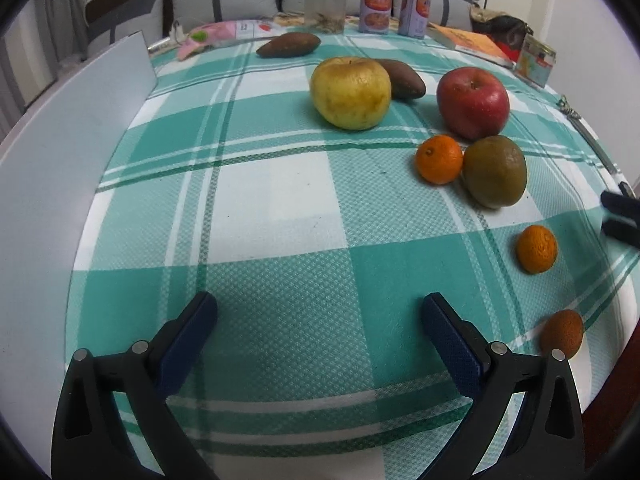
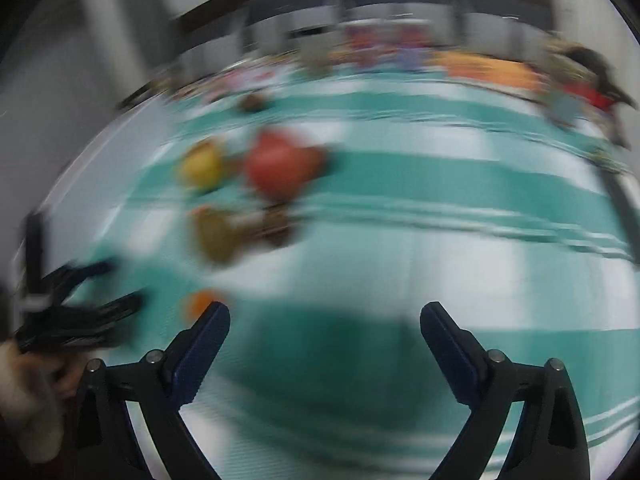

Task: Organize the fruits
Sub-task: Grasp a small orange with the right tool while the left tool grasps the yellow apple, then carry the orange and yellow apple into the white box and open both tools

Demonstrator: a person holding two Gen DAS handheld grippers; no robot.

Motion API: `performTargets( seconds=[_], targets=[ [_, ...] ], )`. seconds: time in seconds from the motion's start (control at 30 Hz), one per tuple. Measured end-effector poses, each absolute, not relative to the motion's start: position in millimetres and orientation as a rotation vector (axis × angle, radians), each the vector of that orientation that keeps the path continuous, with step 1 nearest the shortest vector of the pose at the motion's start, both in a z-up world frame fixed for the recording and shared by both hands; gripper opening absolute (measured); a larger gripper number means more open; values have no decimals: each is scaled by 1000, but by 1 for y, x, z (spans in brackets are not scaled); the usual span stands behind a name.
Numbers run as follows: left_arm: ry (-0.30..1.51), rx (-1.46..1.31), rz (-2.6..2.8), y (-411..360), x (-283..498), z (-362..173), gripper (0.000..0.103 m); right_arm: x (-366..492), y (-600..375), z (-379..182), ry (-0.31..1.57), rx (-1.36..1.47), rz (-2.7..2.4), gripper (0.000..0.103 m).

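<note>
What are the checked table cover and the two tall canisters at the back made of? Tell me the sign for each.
The green-and-white checked table cover looks like woven cotton-type cloth, matte: a fine waffle-like weave shows and there is no shine. The two tall purple-and-white canisters have smooth printed labels with a slight sheen; card, tin or plastic cannot be told from here.

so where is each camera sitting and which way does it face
Left wrist: on the left gripper, low over the teal checked tablecloth, facing the round yellow apple; its open blue-padded fingers show.
Right wrist: on the right gripper, motion-blurred, facing the same way; open fingers and the left gripper show.
Shared: cloth, yellow apple, red apple.
</note>
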State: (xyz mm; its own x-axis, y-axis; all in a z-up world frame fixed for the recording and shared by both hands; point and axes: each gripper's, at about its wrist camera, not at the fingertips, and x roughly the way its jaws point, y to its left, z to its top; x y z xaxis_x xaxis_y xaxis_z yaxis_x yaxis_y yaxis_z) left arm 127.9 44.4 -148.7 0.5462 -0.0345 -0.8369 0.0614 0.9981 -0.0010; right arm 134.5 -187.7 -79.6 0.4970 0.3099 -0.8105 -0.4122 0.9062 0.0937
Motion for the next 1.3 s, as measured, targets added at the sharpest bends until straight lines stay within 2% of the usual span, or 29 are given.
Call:
performTargets(
  seconds=[0.1,0.23,0.27,0.33,0.6,0.8,0.93,1.1,1.13,1.17,1.3],
  targets=[
    [1010,33,-51,45,122,-148,103,123,-140,-87,956,-221,521,80],
    [1042,38,-80,48,115,-146,102,133,-110,-114,1060,-264,513,55],
    [1043,38,-92,49,112,-145,102,137,-108,-117,1065,-278,502,52],
    [1033,29,-130,52,105,-142,101,141,-107,-115,1051,-289,484,30],
    [975,-85,-311,27,107,-110,101,156,-182,-90,1019,-50,349,30],
    [893,-73,-221,23,188,-78,101,133,-221,-85,970,57,293,30],
    [1019,-219,-181,40,258,-94,101,128,-223,-89,959,81,294,30],
    [1089,-145,-124,29,290,-125,100,129,-226,-93,967,82,294,30],
    [1088,-134,-122,27,292,-127,98,129,-227,-93,965,79,292,30],
    [1078,-119,-120,26,291,-128,68,128,-229,-92,965,79,289,30],
    [1068,-120,-131,31,284,-125,66,133,-232,-91,992,87,274,30]
  ],
)
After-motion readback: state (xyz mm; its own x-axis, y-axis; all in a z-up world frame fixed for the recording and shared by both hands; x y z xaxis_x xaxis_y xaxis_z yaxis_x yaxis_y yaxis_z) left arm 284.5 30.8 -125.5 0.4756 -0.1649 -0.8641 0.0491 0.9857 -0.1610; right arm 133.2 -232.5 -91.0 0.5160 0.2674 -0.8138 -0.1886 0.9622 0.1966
